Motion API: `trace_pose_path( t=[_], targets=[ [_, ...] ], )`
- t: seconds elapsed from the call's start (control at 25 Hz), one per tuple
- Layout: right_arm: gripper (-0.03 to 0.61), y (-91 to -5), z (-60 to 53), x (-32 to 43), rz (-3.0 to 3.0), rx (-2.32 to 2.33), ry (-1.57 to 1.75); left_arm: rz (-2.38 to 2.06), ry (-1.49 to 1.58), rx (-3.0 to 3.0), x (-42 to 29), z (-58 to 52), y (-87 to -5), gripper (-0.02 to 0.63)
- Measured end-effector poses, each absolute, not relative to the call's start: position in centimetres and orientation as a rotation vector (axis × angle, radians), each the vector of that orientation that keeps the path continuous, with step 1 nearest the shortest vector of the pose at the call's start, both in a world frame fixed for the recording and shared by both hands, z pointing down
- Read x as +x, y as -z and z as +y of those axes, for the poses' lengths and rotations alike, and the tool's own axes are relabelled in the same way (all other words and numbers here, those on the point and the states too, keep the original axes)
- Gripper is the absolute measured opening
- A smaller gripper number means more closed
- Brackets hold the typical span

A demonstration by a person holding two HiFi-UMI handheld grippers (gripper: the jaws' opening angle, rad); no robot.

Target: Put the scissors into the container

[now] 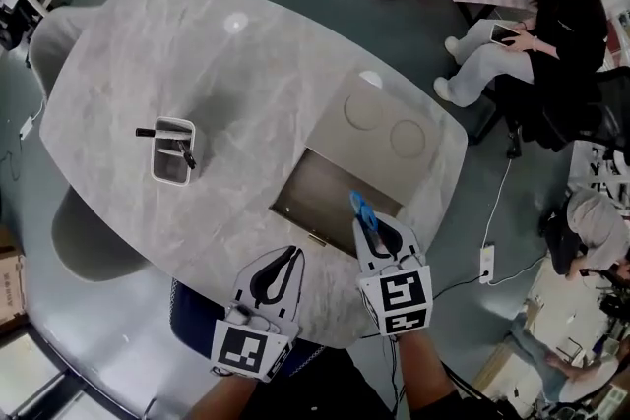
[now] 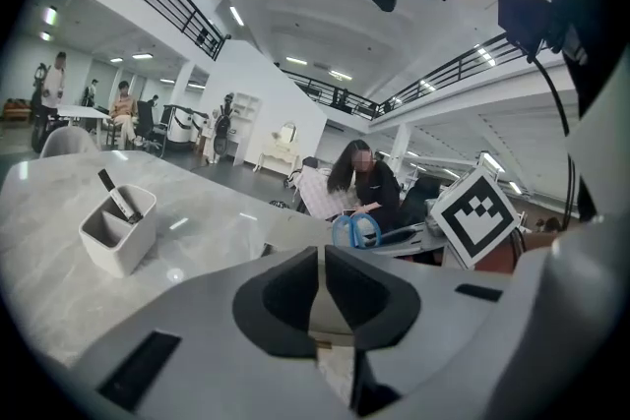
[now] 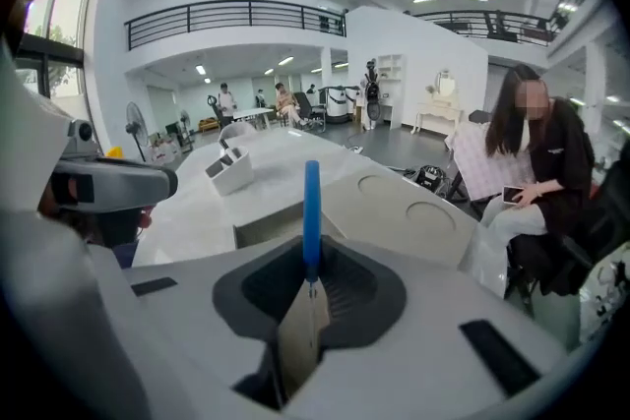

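Note:
My right gripper (image 1: 375, 233) is shut on a pair of blue-handled scissors (image 1: 361, 211), above the table's near edge. In the right gripper view the blue handle (image 3: 311, 208) stands up out of the closed jaws of that gripper (image 3: 307, 302), blades pinched between them. The white container (image 1: 172, 150) stands on the table's left part with dark tools in it, well apart from both grippers; it shows as the container (image 2: 116, 231) in the left gripper view and the container (image 3: 228, 172) in the right one. My left gripper (image 1: 287, 261) is shut and holds nothing; its jaws meet in its own view (image 2: 320, 295).
The grey marble table (image 1: 246, 64) has a rectangular recess (image 1: 330, 197) just ahead of the right gripper and a beige panel with two round marks (image 1: 386, 125) behind it. A seated person (image 1: 536, 30) is at the far right. Grey chairs (image 1: 94, 231) stand at the left.

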State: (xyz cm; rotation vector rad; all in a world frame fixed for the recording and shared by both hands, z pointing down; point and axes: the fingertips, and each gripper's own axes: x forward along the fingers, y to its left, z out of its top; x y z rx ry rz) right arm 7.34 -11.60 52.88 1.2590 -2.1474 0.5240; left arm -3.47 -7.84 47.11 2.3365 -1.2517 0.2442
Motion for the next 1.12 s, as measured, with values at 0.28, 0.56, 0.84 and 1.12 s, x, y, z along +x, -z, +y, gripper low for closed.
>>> trace_pose_path(
  t=[0.28,0.56,0.84,1.12],
  targets=[
    [0.04,-57.2,-13.1,5.7,-2.065,1.144,-0.536,-1.232,-0.276,2.3,-3.5,-9.3,-50.7,0.034],
    [0.04,-60.0,-14.5,4.6,-2.035,1.067,-0.575,-1.228,-0.285,2.284,-3.7,-9.9,-53.0,0.034],
    [0.04,-61.7,-14.5,3.4,-2.064,0.994,-0.644,-1.183,-0.305,2.234,-3.4,-9.8,-54.2,0.034],
    [0.04,-62.5,-14.2,3.2,-2.064,0.977,-0.665,-1.177,-0.312,2.223,-3.6,-9.7,-54.8,0.034]
  ],
)
